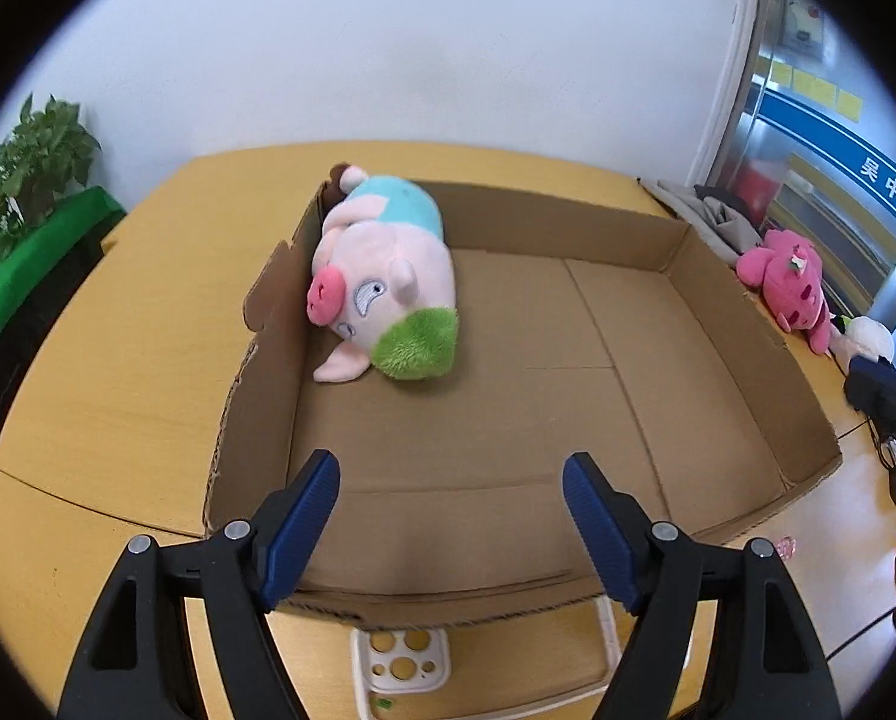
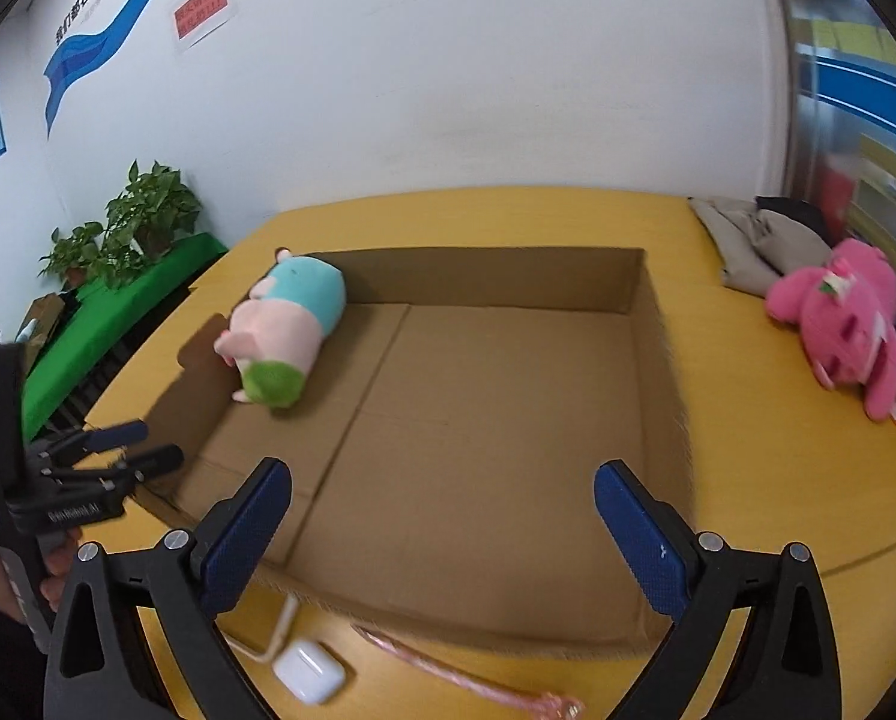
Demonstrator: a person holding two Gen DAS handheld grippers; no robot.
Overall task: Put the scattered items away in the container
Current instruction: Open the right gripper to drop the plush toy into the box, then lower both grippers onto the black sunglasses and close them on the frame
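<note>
A shallow cardboard box (image 1: 658, 360) (image 2: 667, 360) lies open on the yellow table. A pink pig plush with a teal shirt and green tuft (image 1: 381, 282) (image 2: 285, 330) lies inside at its left wall. A pink strawberry plush (image 1: 793, 279) (image 2: 844, 324) lies on the table right of the box. My left gripper (image 1: 451, 531) is open and empty over the box's near edge; it also shows in the right wrist view (image 2: 129, 444). My right gripper (image 2: 444, 540) is open and empty above the near edge.
A white phone case (image 1: 399, 669) lies just in front of the box. A white earbud case (image 2: 308, 672) and a pink strap (image 2: 478, 675) lie there too. Grey cloth (image 2: 754, 243) sits at the far right. Potted plants (image 2: 141, 216) stand on a green shelf left.
</note>
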